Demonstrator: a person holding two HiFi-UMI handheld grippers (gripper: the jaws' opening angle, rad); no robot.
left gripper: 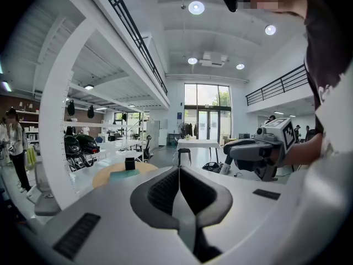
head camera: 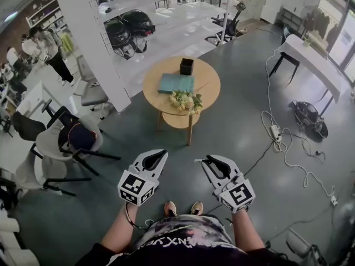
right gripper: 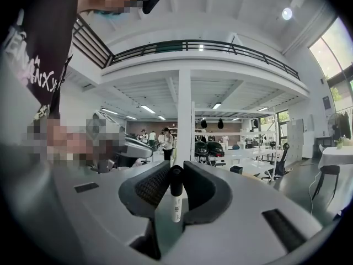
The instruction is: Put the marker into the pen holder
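right gripper view: marker (right gripper: 176, 196) between the jaws

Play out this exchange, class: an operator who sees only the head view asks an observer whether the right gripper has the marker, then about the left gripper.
Operator: Is the marker in the right gripper?
Observer: Yes. The right gripper view shows it shut on the marker, black cap toward the jaw tips.
Operator: And the left gripper?
Observer: Its own view shows the jaws together, nothing between them.
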